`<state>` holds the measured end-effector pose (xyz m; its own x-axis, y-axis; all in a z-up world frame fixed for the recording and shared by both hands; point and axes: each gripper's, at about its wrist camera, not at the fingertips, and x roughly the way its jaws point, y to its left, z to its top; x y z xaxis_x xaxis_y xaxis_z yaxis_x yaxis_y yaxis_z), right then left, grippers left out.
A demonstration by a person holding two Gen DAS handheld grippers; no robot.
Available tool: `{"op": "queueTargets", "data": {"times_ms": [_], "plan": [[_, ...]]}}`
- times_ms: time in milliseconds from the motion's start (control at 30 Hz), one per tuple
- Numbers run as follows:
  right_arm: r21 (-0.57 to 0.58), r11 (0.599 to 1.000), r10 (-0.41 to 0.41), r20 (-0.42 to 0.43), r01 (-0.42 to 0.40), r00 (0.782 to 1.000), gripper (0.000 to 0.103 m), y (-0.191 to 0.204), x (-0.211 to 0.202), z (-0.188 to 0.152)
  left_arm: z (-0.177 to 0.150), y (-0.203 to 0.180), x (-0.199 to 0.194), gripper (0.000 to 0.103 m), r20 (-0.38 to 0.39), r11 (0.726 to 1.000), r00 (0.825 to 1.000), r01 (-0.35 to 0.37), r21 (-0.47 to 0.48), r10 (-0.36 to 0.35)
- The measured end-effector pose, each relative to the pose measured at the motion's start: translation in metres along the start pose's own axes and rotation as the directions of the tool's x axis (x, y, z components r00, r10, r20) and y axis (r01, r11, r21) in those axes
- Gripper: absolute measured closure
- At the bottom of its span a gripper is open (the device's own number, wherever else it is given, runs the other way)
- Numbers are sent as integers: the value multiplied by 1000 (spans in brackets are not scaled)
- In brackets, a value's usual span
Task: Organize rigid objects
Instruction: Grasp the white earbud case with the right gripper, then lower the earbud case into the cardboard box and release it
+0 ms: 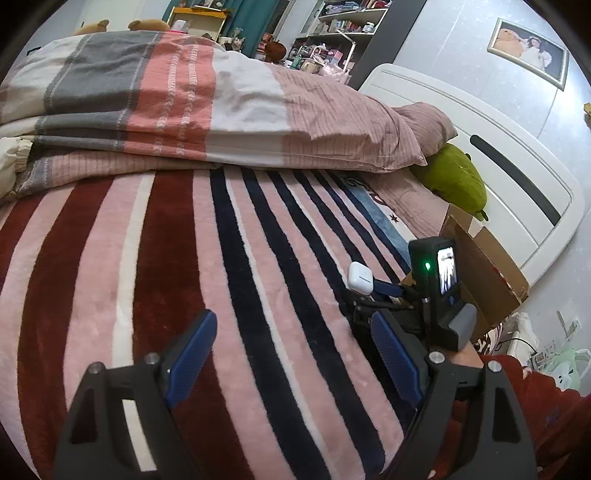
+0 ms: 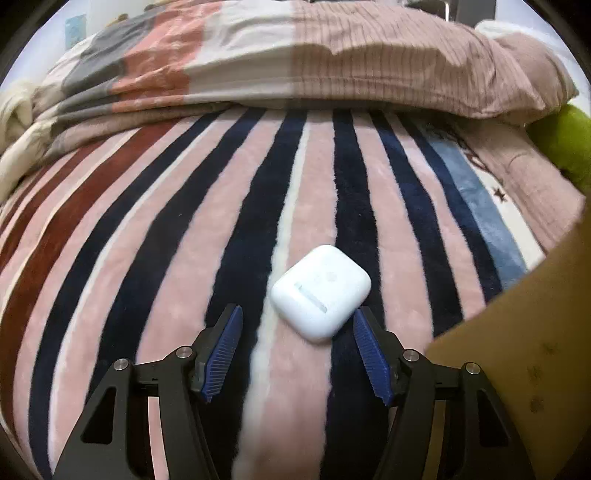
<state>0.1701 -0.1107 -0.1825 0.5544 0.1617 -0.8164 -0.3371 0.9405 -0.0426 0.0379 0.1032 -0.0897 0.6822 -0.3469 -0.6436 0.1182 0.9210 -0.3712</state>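
A white earbud case (image 2: 320, 291) lies flat on the striped blanket (image 2: 184, 229), just ahead of my right gripper (image 2: 297, 317). The right gripper is open, its blue pads to either side of the case's near end, not touching it. The case also shows in the left wrist view (image 1: 360, 277), in front of the right gripper's blue fingertips (image 1: 388, 288). My left gripper (image 1: 295, 332) is open and empty above the blanket, left of the right gripper. A brown cardboard box (image 1: 480, 273) stands at the right by the headboard; its wall shows in the right wrist view (image 2: 524, 350).
A folded quilt (image 1: 166, 103) and pink pillows (image 1: 351, 122) lie across the far side of the bed. A green plush (image 1: 454, 177) rests against the white headboard (image 1: 517, 166). Cluttered shelves (image 1: 332, 33) stand behind the bed.
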Motion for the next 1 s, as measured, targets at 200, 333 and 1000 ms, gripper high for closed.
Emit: {"op": "queueTargets", "data": {"times_ms": [200,333,1000], "plan": [[30,999,-23,3,23,1000,62,-1,12,13,1,-1,-2,20,2,1000,1000,-11,0,11],[-45,999,26,44,-24,999,63,11,2,12,2,-3,-4,20,4,1000,1000,-12,4,12],[-401,860,425,224,-315,877,63,30,-205,-6,56,-108,11,45,-65,955,960,277,106,-272]]}}
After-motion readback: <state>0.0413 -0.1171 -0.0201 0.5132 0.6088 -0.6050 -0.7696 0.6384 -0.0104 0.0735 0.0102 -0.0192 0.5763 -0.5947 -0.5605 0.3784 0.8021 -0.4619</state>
